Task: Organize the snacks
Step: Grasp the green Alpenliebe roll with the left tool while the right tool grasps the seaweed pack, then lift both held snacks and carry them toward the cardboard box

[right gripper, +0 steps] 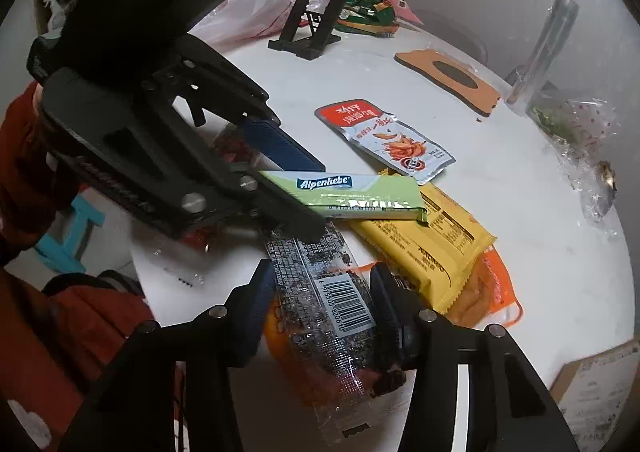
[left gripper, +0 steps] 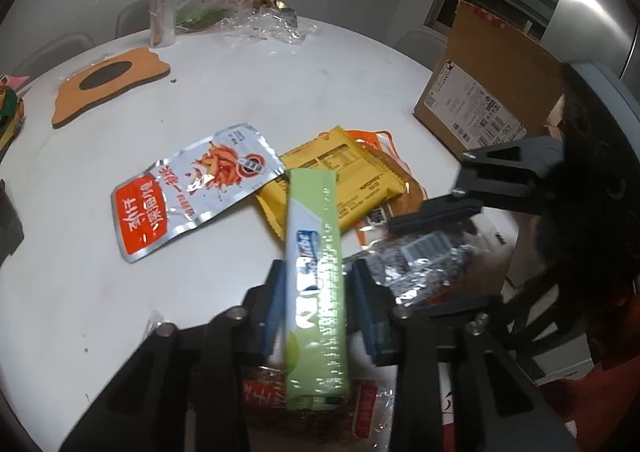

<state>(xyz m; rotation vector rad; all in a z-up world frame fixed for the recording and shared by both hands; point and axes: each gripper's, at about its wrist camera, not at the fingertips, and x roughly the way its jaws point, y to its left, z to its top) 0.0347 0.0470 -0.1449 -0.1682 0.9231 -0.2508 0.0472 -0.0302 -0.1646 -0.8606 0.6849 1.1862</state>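
My left gripper (left gripper: 316, 292) clamps the green candy stick (left gripper: 316, 268); my right gripper (right gripper: 320, 300) pinches the clear barcode packet (right gripper: 336, 304). I should lift both clear of the yellow packet (right gripper: 424, 248) at centre frame.

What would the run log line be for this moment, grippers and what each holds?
left gripper: shut on green Alpenliebe candy stick | right gripper: shut on clear barcoded snack pack | yellow packet: lying on white table

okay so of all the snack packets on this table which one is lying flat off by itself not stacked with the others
The silver pouch with the red-orange end, printed with fried strips. It lies flat on the white table, while the yellow packet and orange-trimmed packet overlap in a pile.
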